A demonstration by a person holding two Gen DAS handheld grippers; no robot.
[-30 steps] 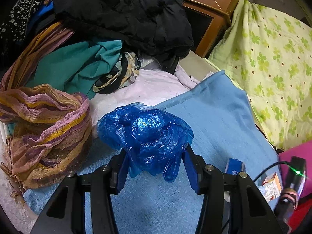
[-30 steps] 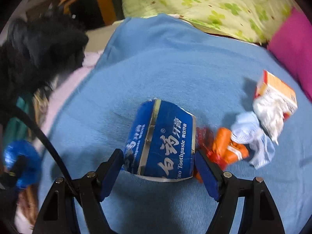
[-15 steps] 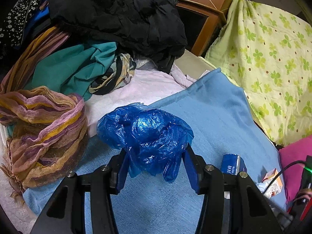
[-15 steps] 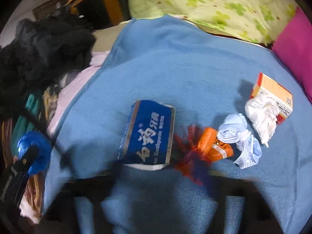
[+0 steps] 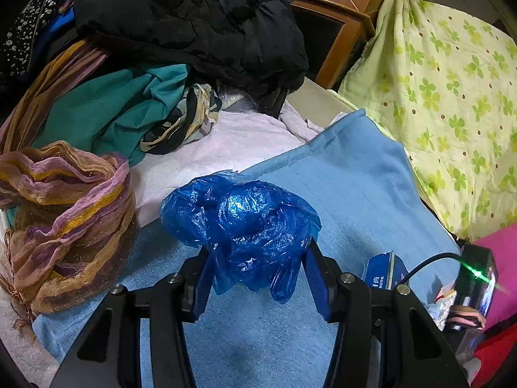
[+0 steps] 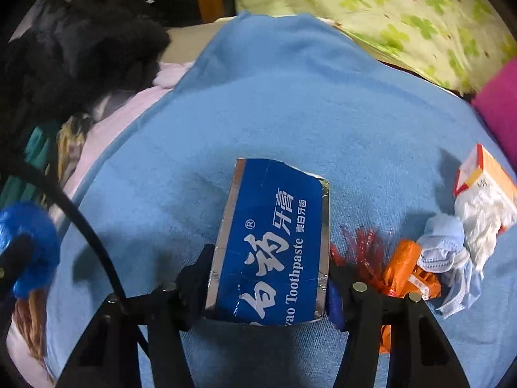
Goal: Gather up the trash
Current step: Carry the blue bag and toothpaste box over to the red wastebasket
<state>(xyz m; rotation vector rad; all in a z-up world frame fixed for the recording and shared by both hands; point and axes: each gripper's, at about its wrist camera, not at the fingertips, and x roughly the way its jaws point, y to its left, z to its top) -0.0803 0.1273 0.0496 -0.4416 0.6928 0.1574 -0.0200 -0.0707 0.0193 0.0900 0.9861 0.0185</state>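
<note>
- Between the left claw [image 5: 258, 273] fingers, a crumpled blue plastic bag [image 5: 240, 226] is pinched tight, held above the blue blanket [image 5: 352, 187].
- Right claw [image 6: 269, 286] is clamped on the flattened blue toothpaste box [image 6: 274, 245], fingers set about box-width apart.
- Just right of it lie an orange wrapper [image 6: 404, 266], a face mask [image 6: 444, 249] and a small carton [image 6: 484, 181].
- Farther back, a clothes pile [image 5: 181, 32].
</note>
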